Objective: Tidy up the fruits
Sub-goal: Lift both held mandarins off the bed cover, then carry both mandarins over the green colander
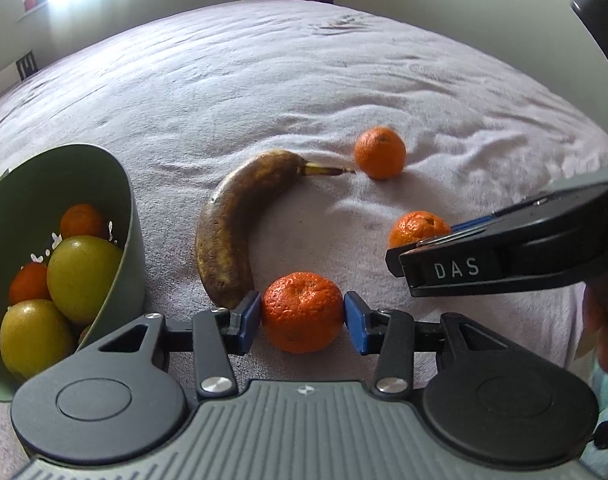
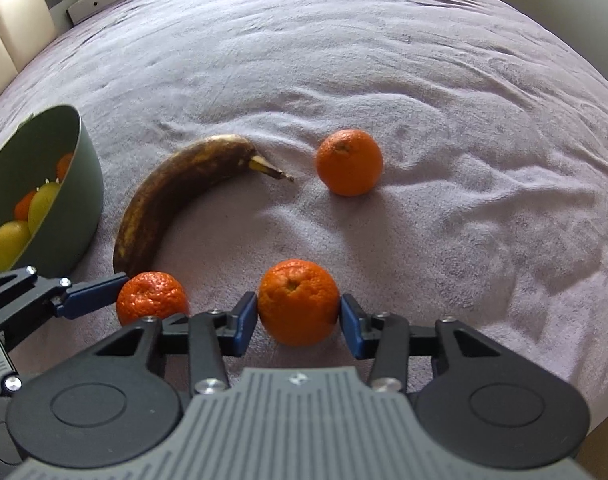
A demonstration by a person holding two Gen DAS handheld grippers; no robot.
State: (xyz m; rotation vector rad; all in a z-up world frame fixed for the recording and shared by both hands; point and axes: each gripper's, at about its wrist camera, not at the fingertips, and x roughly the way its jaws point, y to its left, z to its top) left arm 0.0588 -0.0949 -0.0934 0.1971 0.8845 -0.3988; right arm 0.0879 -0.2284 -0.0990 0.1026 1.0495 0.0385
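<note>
While each gripper (image 1: 302, 314) (image 2: 299, 309) clamps its own tangerine (image 1: 301, 312) (image 2: 298, 308), the banana (image 1: 231, 224) touches the left pad; bowl (image 1: 115, 184) beside it.

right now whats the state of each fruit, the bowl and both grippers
left gripper: pads against a mandarin, closed on it
left mandarin: gripped, on the blanket
right gripper: pads against a mandarin, closed on it
right mandarin: gripped, on the blanket
far mandarin: loose on the blanket, untouched
banana: overripe brown, lying flat, untouched
green bowl: upright, holding mandarins and yellow-green fruits
blanket: wrinkled
</note>
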